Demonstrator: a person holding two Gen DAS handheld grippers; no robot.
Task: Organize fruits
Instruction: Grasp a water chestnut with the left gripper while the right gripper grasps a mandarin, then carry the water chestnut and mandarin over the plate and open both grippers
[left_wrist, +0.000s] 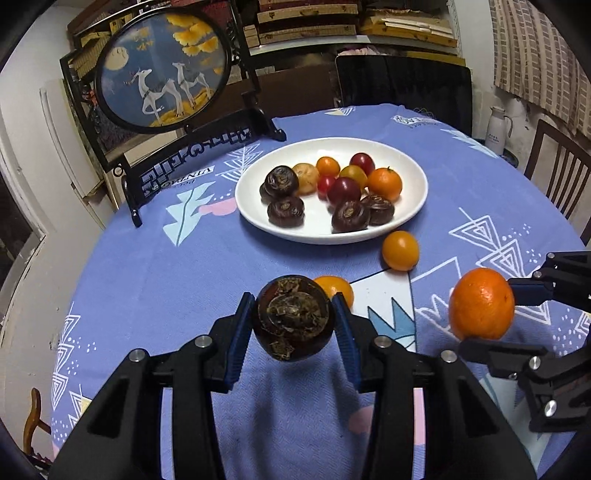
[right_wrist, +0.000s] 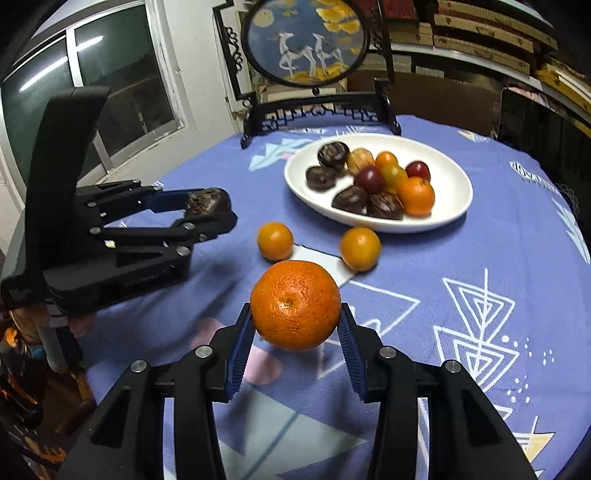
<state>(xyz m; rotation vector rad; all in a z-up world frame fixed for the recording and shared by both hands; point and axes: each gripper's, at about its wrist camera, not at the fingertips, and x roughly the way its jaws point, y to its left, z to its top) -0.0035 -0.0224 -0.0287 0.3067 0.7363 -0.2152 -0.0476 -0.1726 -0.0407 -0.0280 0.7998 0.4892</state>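
My left gripper (left_wrist: 293, 319) is shut on a dark brown water chestnut (left_wrist: 293, 317) and holds it above the blue tablecloth. My right gripper (right_wrist: 295, 323) is shut on a big orange mandarin (right_wrist: 295, 304), also seen in the left wrist view (left_wrist: 482, 303). A white oval plate (left_wrist: 413, 173) holds several chestnuts, cherry tomatoes and a small orange; it also shows in the right wrist view (right_wrist: 454, 184). Two loose orange cherry tomatoes (right_wrist: 275, 240) (right_wrist: 360, 248) lie on the cloth in front of the plate.
A round framed deer picture on a black stand (left_wrist: 162, 70) stands at the table's back left. A black chair back (left_wrist: 404, 83) and a wooden chair (left_wrist: 557, 173) are beyond the table. The left gripper's body (right_wrist: 110, 236) is to the left of the mandarin.
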